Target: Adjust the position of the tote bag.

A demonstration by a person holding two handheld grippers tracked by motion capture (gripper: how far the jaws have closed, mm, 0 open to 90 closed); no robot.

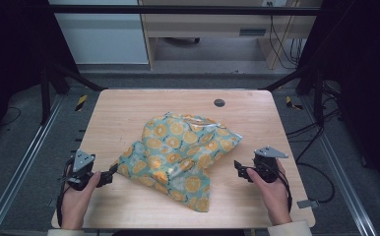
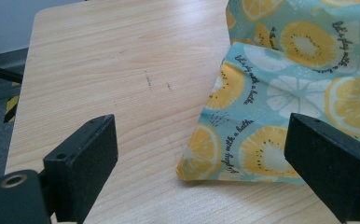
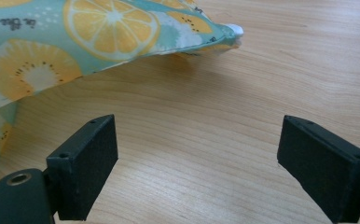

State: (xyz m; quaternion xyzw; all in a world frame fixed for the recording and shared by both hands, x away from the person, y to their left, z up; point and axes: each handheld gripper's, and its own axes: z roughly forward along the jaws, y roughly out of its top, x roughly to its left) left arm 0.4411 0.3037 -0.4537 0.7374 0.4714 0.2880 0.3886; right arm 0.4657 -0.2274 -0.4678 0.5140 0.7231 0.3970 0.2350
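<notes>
Teal citrus-print cloth [image 1: 178, 155] lies crumpled mid-table [image 1: 129, 108]. Left gripper [image 1: 110, 173] has jaws spread wide, empty, right by the cloth's left corner. Right gripper [image 1: 238, 168] likewise spread, empty, near its right edge.

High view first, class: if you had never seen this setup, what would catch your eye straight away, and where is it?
The eye goes first to the crumpled teal cloth printed with yellow citrus slices, lying in the middle of the pale wooden table. Next come the two hand-held tools flanking it: the left gripper by the cloth's near-left corner and the right gripper off its right side, both with jaws open and holding nothing.
</notes>
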